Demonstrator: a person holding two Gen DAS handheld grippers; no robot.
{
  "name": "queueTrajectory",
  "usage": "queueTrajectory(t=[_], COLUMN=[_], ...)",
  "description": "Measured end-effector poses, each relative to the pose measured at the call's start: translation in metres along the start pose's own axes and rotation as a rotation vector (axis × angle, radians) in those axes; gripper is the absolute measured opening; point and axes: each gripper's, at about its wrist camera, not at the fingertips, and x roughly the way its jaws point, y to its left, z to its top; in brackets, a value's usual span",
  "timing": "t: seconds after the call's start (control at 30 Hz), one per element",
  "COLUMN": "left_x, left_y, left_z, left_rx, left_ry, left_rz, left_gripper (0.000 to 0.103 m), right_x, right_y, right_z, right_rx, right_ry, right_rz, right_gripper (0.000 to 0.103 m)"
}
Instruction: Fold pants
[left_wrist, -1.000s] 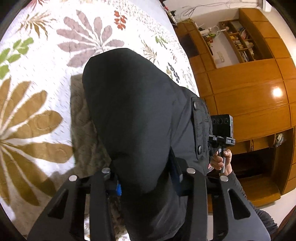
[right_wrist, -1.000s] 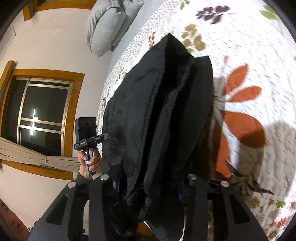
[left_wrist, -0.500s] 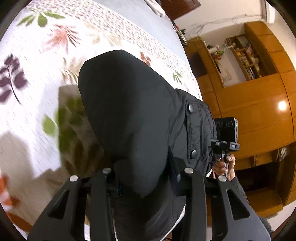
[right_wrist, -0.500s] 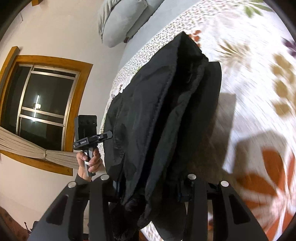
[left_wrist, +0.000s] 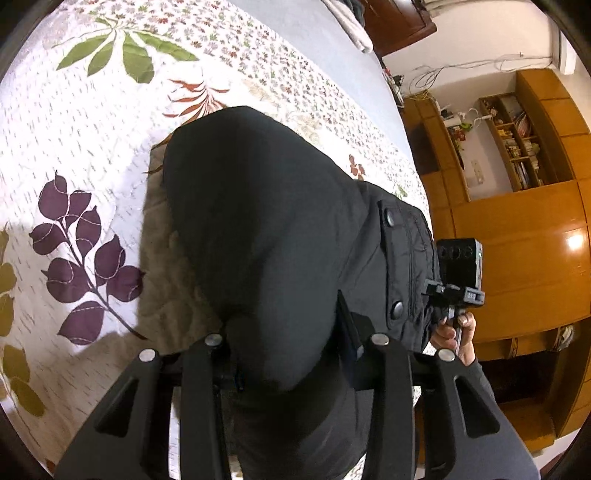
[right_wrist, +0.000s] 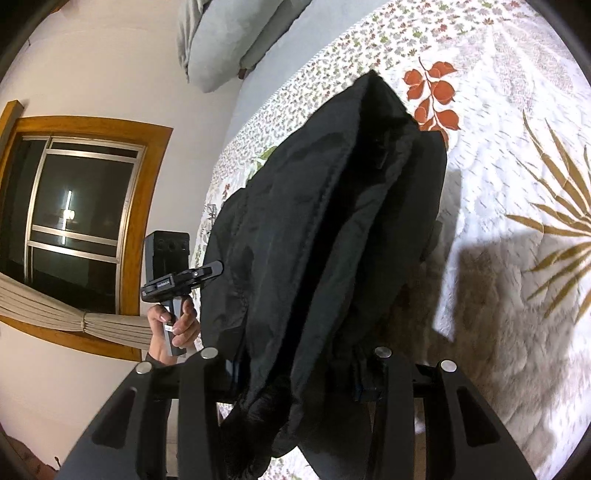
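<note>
The black padded pants (left_wrist: 266, 236) hang doubled over in the air above the bed. My left gripper (left_wrist: 291, 354) is shut on one side of the bundle; a snap-button flap (left_wrist: 391, 266) shows on its right. My right gripper (right_wrist: 295, 369) is shut on the other side, where the pants (right_wrist: 325, 221) show as several stacked layers. The fingertips of both grippers are hidden by the cloth. Each view shows the other gripper held in a hand: the right one (left_wrist: 458, 273) and the left one (right_wrist: 170, 266).
The bed has a white quilt with leaf prints (left_wrist: 81, 184) (right_wrist: 517, 147). Grey pillows (right_wrist: 229, 33) lie at the head. A wooden wardrobe and shelves (left_wrist: 517, 221) stand on one side, a wood-framed window (right_wrist: 81, 206) on the other.
Both grippers have carried the pants across the bed toward the head; the quilt pattern under them has shifted. The grip on the pants is unchanged.
</note>
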Motion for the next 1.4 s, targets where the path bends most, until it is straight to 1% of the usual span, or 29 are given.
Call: queueTrajectory(t=[0.13, 0.3, 0.4, 0.43, 0.57, 0.63, 0.7, 0.73, 0.8, 0.9, 0.93, 1.03, 1.1, 1.17, 1.23, 1.3, 1.37, 1.4], left_x=[0.003, 0.008, 0.009, 0.007, -0.003, -0.013, -0.023, -0.028, -0.039, -0.042, -0.039, -0.032, -0.036, -0.041, -0.054, -0.070, -0.085, -0.095], left_y=[0.000, 0.002, 0.007, 0.008, -0.001, -0.004, -0.009, -0.010, -0.011, -0.008, -0.006, -0.003, -0.004, -0.006, -0.007, -0.005, -0.006, -0.010], left_z=[-0.002, -0.006, -0.009, -0.011, -0.014, -0.018, -0.026, -0.030, -0.039, -0.045, -0.047, -0.049, -0.052, -0.057, -0.065, -0.074, -0.083, -0.090], left_rx=[0.012, 0.004, -0.008, -0.012, 0.004, 0.008, 0.033, 0.037, 0.040, 0.025, 0.017, -0.008, -0.027, -0.037, -0.049, -0.077, -0.098, -0.101], left_ry=[0.007, 0.002, -0.005, -0.011, -0.058, -0.084, -0.104, -0.113, -0.142, -0.137, -0.129, -0.121, -0.147, -0.177, -0.228, -0.285, -0.320, -0.342], left_rz=[0.011, 0.020, 0.022, 0.021, 0.037, 0.049, 0.079, 0.084, 0.089, 0.106, 0.129, 0.148, 0.125, 0.118, 0.136, 0.144, 0.135, 0.140], left_gripper=[0.039, 0.042, 0.045, 0.047, 0.048, 0.049, 0.051, 0.052, 0.052, 0.052, 0.054, 0.059, 0.059, 0.062, 0.073, 0.079, 0.081, 0.085], right_x=[0.001, 0.005, 0.007, 0.007, 0.000, -0.009, -0.016, -0.021, -0.026, -0.026, -0.022, -0.013, -0.016, -0.024, -0.038, -0.053, -0.064, -0.068], right_y=[-0.018, -0.023, -0.025, -0.023, -0.013, -0.011, -0.008, -0.006, -0.005, -0.008, -0.006, -0.001, 0.007, 0.016, 0.025, 0.032, 0.038, 0.042], right_z=[-0.008, -0.002, 0.003, 0.004, 0.006, 0.004, 0.000, -0.002, -0.003, -0.004, -0.004, -0.004, -0.006, -0.008, -0.014, -0.022, -0.030, -0.035], right_rx=[0.025, 0.037, 0.048, 0.052, 0.063, 0.066, 0.063, 0.061, 0.067, 0.089, 0.087, 0.091, 0.093, 0.089, 0.084, 0.090, 0.088, 0.083], right_ry=[0.006, 0.002, 0.005, 0.004, -0.019, -0.039, -0.059, -0.073, -0.101, -0.115, -0.113, -0.106, -0.124, -0.150, -0.187, -0.230, -0.257, -0.267], right_rz=[-0.014, -0.011, -0.018, -0.021, -0.024, -0.039, -0.059, -0.065, -0.072, -0.117, -0.133, -0.181, -0.184, -0.184, -0.188, -0.203, -0.219, -0.225], right_gripper=[0.042, 0.044, 0.052, 0.056, 0.059, 0.060, 0.061, 0.063, 0.064, 0.064, 0.065, 0.068, 0.068, 0.068, 0.068, 0.068, 0.068, 0.068])
